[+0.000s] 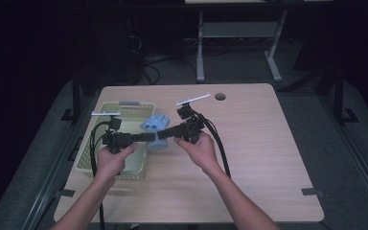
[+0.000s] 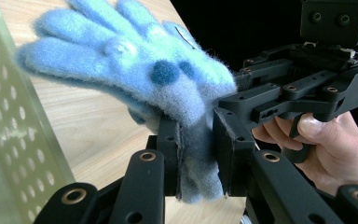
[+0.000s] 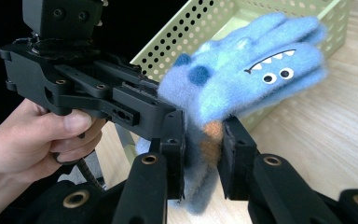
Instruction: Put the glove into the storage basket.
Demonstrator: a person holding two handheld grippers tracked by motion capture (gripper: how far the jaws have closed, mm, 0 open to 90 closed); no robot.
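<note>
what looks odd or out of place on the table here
Nothing spilled or damaged. The fuzzy blue monster-face glove is held off the wooden table beside the pale green perforated basket, its cuff pinched by both the left gripper and right gripper.

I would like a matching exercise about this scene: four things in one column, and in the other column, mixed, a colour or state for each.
Things:
1. glove
2. basket
3. table
4. left gripper

Colour or state:
A. pale green, perforated walls
B. light wood surface
C. fluffy blue, with a monster face
D. black, jaws closed on the cuff

Pairs: 1-C, 2-A, 3-B, 4-D
</note>
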